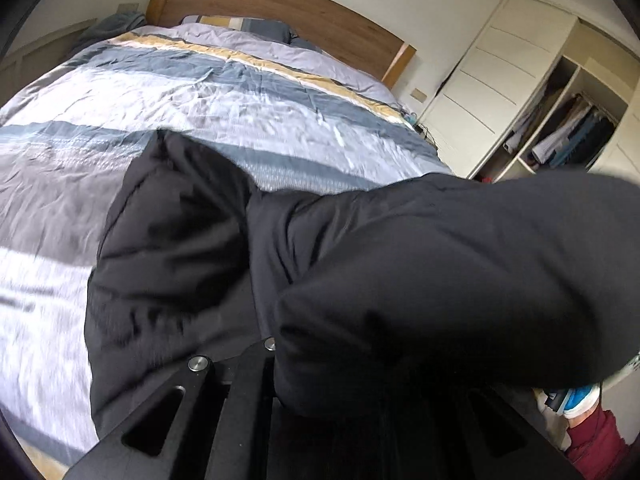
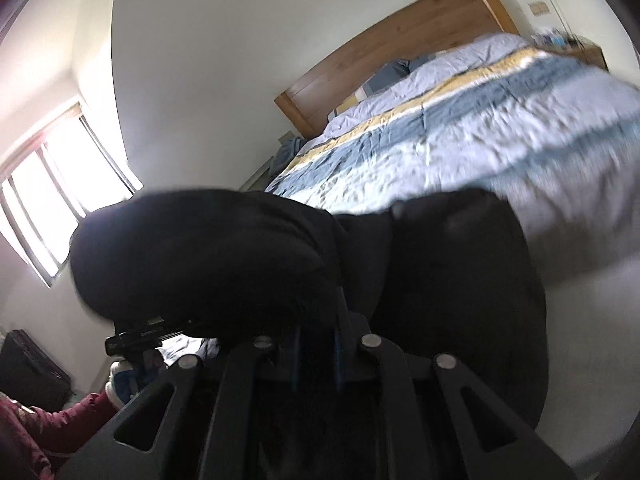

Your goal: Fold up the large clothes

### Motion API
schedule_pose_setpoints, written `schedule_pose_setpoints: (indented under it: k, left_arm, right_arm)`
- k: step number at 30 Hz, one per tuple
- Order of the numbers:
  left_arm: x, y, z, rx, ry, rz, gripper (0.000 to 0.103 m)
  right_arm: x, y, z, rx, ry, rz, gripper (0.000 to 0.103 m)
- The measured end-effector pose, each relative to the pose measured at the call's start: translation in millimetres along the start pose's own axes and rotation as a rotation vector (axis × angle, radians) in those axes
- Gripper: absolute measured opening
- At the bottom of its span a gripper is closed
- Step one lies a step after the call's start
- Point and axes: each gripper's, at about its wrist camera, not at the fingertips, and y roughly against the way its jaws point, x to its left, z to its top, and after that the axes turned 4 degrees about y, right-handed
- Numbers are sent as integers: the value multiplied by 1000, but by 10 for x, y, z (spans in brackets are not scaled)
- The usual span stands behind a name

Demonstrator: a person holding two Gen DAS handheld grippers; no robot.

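A large black padded jacket (image 1: 360,264) hangs in front of the left wrist camera, held up above the striped bed cover (image 1: 200,92). My left gripper (image 1: 280,344) is shut on the jacket; its fingertips are buried in the fabric. In the right wrist view the same black jacket (image 2: 440,280) bulges over my right gripper (image 2: 320,320), which is shut on it, with the fingertips hidden by cloth. The other gripper's black body (image 2: 132,336) shows under the jacket at the left.
A bed with a wooden headboard (image 1: 280,4) and pillows (image 1: 248,26) fills the room ahead. A white wardrobe (image 1: 520,92) with hanging clothes stands at the right. A window (image 2: 52,184) is at the left. The person's maroon trouser leg (image 1: 596,444) and blue shoe (image 1: 576,400) show below.
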Motion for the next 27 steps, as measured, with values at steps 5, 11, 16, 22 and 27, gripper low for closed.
schedule_pose_setpoints:
  k: [5, 11, 16, 22, 27]
  left_arm:
    - [30, -212, -184, 24, -57, 75, 10]
    - [16, -304, -203, 33, -67, 110, 14]
    - [-118, -200, -221, 40, -99, 156, 22]
    - [-128, 2, -311, 47, -94, 192, 38]
    - [-16, 310, -402, 53, -69, 227, 42]
  right_arm:
    - [-259, -152, -413, 99, -33, -89, 12]
    - [-365, -184, -564, 136, -56, -123, 10]
    - [-232, -120, -535, 171, -11, -188, 13]
    - [-120, 177, -552, 173, -1, -247, 37]
    - [-29, 463, -433, 168, 34, -308, 39]
